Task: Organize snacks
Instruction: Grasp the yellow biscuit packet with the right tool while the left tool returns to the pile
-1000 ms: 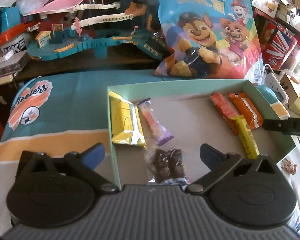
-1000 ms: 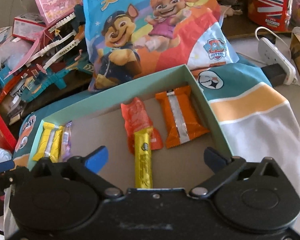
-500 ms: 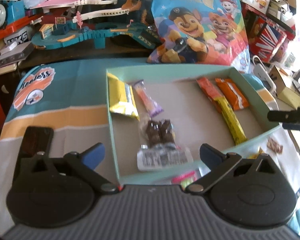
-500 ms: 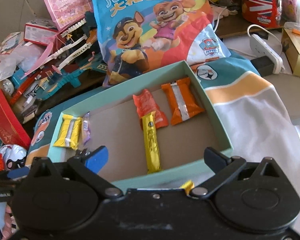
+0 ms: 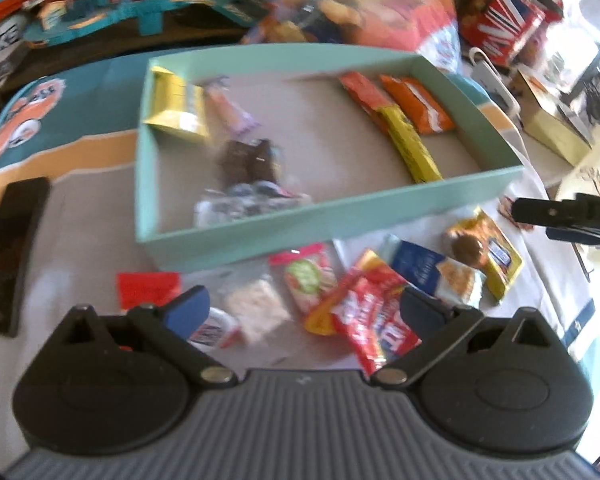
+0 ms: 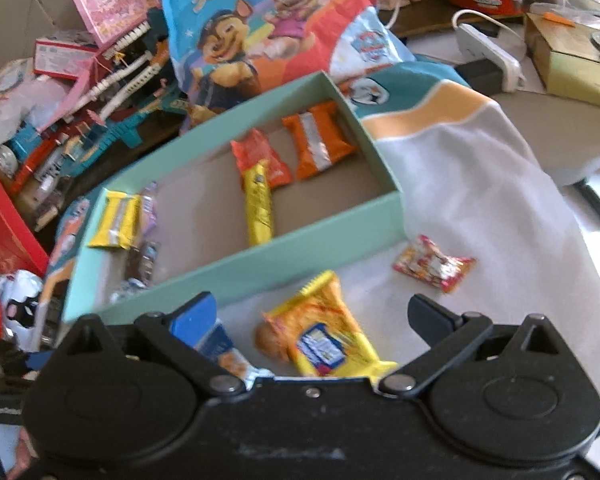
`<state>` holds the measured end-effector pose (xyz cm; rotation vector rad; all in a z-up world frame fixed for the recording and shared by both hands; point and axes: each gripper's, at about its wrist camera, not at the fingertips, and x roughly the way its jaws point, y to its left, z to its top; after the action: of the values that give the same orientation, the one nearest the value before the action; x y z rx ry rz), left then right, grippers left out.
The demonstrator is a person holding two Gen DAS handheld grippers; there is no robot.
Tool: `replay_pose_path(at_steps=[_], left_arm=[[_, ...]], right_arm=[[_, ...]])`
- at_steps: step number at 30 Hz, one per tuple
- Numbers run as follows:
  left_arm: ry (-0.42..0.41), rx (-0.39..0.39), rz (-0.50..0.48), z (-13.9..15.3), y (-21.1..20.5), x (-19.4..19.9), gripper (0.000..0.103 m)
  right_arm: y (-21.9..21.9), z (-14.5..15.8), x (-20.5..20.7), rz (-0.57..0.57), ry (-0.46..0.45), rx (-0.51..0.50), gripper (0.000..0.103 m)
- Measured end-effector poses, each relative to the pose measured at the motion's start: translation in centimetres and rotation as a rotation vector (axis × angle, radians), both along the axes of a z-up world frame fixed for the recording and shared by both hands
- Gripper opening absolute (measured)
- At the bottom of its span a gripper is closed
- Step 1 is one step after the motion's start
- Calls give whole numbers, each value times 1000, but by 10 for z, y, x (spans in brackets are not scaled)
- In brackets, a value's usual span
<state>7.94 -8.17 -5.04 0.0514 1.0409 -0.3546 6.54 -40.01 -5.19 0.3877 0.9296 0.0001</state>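
Both my jaws gape empty, left gripper [image 5: 304,306] and right gripper [image 6: 312,318] poised over loose snacks beside the box's [image 5: 340,216] near wall, ready for picking.

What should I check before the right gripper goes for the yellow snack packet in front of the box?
1. Right gripper open and empty: ok.
2. Yellow snack packet lies between its fingers: ok.
3. Packet clear of neighbours: not ok, the blue cracker packet lies close at its left; touching or not, cannot tell.
4. Free floor in the teal box for a drop: ok, bare patch beside the long yellow bar.
5. Left gripper out of the way: ok, open over the red packet.
6. Packet flat on the cloth: cannot tell, the gripper body hides its near end.
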Motion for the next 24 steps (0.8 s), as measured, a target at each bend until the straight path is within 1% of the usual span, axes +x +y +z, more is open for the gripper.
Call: replay_pose_path(at_steps=[2, 3, 5, 7, 9, 10, 11, 13, 15, 16, 17, 20, 24], left_arm=[[7, 22, -24, -7, -13, -1, 103], [14, 32, -31, -11, -19, 0, 103], [30, 46, -42, -18, -29, 1, 103], [37, 63, -46, -25, -39, 2, 103], [40, 74, -36, -30, -45, 5, 103], [32, 81, -33, -30, -48, 6, 103], [24, 89, -30, -31, -51, 7, 103], [12, 105, -35, -34, -55, 8, 103], [2, 117, -48, -35, -57, 8, 103], [-6, 120, -55, -35, -55, 6, 103], [-13, 125, -63, -34, -54, 5, 103], [-28, 152, -69, -35, -44, -2, 103], [-19, 127, -38, -35, -23, -7, 103]], right_arm=[[1, -6, -1, -1, 14, -39, 102], [2, -10, -2, 2, 21, -61, 99], [5, -19, -1, 17, 48, -101, 88], [9, -26, -1, 36, 68, -108, 84], [15, -32, -1, 66, 77, -128, 83], [19, -33, -1, 79, 77, -143, 82], [24, -35, -1, 91, 80, -157, 77], [32, -39, 2, 116, 92, -176, 74], [41, -41, 5, 134, 80, -232, 65], [46, -40, 6, 142, 72, -255, 54], [49, -40, 7, 144, 67, -270, 47], [52, -39, 7, 137, 65, -257, 47], [54, -40, -4, 123, 59, -245, 47]])
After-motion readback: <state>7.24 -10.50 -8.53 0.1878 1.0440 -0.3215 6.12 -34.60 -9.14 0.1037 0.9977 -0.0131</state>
